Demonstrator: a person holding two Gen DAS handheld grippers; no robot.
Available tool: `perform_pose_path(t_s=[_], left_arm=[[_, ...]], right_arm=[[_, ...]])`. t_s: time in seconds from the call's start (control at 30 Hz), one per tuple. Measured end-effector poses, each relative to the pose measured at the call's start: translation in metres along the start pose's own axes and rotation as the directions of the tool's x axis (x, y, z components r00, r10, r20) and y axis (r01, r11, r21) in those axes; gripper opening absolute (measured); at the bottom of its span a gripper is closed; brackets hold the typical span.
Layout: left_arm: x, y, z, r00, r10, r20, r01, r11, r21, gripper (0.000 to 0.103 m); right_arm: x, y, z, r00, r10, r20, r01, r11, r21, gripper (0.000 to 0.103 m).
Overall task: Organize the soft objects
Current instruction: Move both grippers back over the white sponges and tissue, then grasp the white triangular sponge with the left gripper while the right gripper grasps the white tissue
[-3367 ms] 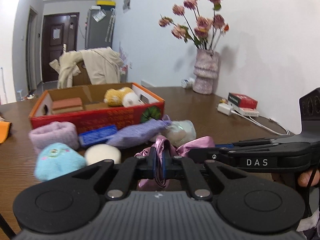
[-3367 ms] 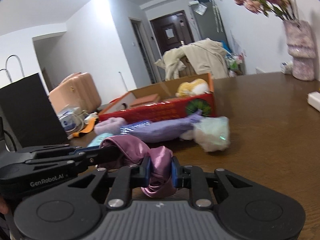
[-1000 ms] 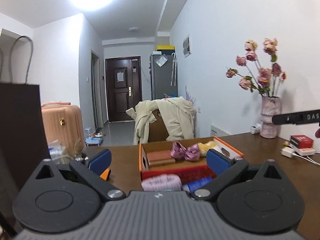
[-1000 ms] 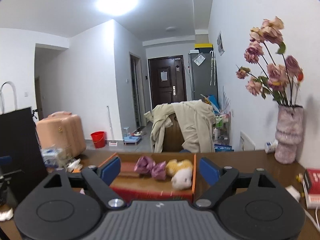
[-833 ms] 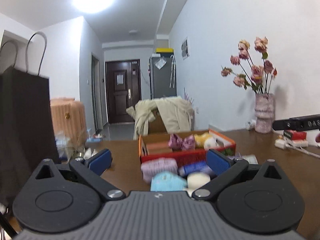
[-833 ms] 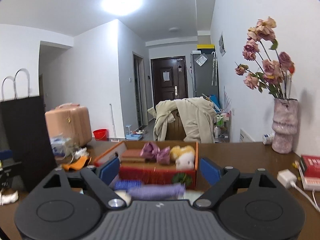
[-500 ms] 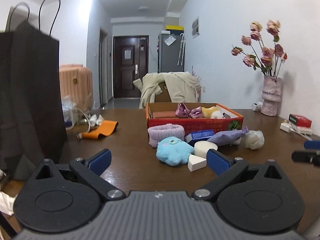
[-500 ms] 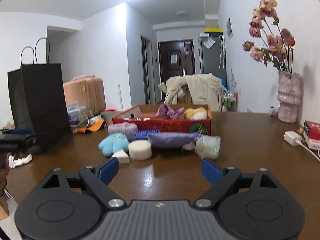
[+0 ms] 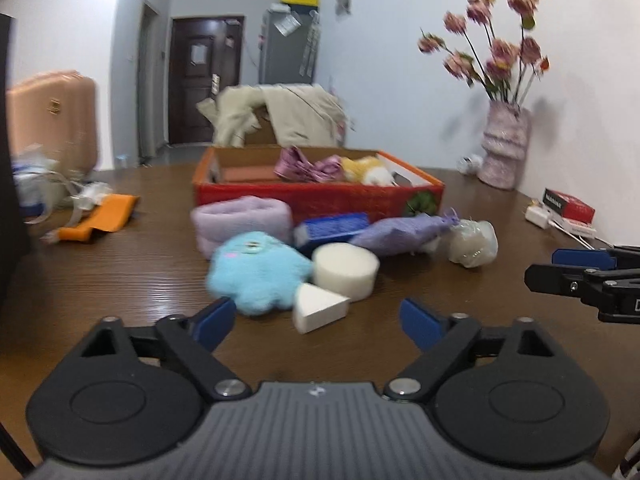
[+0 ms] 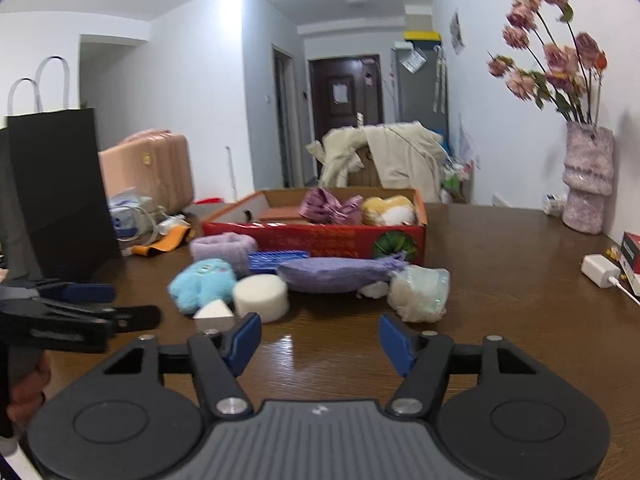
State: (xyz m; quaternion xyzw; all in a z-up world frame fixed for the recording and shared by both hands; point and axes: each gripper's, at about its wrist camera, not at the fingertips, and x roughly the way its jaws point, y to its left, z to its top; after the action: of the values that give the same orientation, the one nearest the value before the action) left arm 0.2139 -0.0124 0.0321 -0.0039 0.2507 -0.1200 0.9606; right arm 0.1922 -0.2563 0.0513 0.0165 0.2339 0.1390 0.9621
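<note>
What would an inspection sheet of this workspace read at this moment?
Surface: brown wooden table, glossy.
Job's things: red box holding a pink bow and yellow plush; in front of it, on the table, a blue plush, round sponge, wedge sponge, purple pouch, lilac band.
Clutter: black bag, orange item.
Grippers: left hand-held gripper and right hand-held gripper open, holding nothing; both have just been closing.
Cables: charger with cable.
Surroundings: vase of flowers, suitcase.

Home, seemingly: fridge (image 10: 418, 84), suitcase (image 10: 146, 172).
</note>
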Motion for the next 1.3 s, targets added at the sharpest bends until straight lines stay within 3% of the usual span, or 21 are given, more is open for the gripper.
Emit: perform_pose_path(t_s=[0.13,0.33,0.4,0.47,0.63,0.73,0.8,0.83,0.97,1.13,1.3], left_arm=[[0.036,-0.001,0.007,0.998,-0.008,-0.062,0.007,1.000,-0.023,0.076],[0.063,0.003,0.007,0.992,-0.027,-0.124,0.021,0.999,-0.046,0.072],[0.070,0.006,0.005,0.989,-0.032,-0.145,0.023,0.998,-0.062,0.063],[0.077,0.009,0.005,0.986,-0.038,-0.163,0.026,0.997,-0.074,0.045],[0.083,0.012,0.005,0.989,-0.036,-0.140,0.024,0.996,-0.090,0.037],[0.083,0.013,0.005,0.990,-0.054,-0.134,0.042,0.995,-0.092,0.035],[0.083,0.015,0.005,0.989,-0.065,-0.133,0.051,0.993,-0.107,0.034],[0.083,0.017,0.005,0.989,-0.069,-0.131,0.054,0.992,-0.113,0.033],[0.078,0.014,0.003,0.990,-0.054,-0.132,0.042,0.995,-0.095,0.033],[0.057,0.011,-0.003,0.991,-0.044,-0.127,0.034,0.996,-0.077,0.033],[0.016,0.003,-0.013,0.994,-0.062,-0.089,0.057,0.997,-0.057,0.033]], right_arm=[[0.019,-0.011,0.004,0.999,-0.018,-0.044,0.018,1.000,0.009,0.064],[0.071,-0.019,0.009,0.992,-0.011,-0.127,0.014,1.000,0.026,0.060],[0.093,-0.017,0.015,0.988,-0.019,-0.152,0.020,1.000,0.005,0.059],[0.116,-0.014,0.021,0.984,-0.044,-0.175,0.039,0.999,-0.030,0.057],[0.164,-0.013,0.037,0.971,-0.151,-0.185,0.135,0.986,-0.097,0.054],[0.181,-0.018,0.042,0.972,-0.145,-0.187,0.131,0.988,-0.085,0.053],[0.186,-0.017,0.043,0.971,-0.149,-0.188,0.132,0.986,-0.097,0.032],[0.186,-0.015,0.043,0.972,-0.151,-0.182,0.134,0.986,-0.101,0.021],[0.170,-0.013,0.039,0.975,-0.137,-0.173,0.123,0.988,-0.088,0.017],[0.117,-0.008,0.022,0.981,-0.087,-0.171,0.078,0.995,-0.062,0.015],[0.050,-0.003,0.004,0.983,0.071,-0.171,-0.065,0.997,0.036,0.014]])
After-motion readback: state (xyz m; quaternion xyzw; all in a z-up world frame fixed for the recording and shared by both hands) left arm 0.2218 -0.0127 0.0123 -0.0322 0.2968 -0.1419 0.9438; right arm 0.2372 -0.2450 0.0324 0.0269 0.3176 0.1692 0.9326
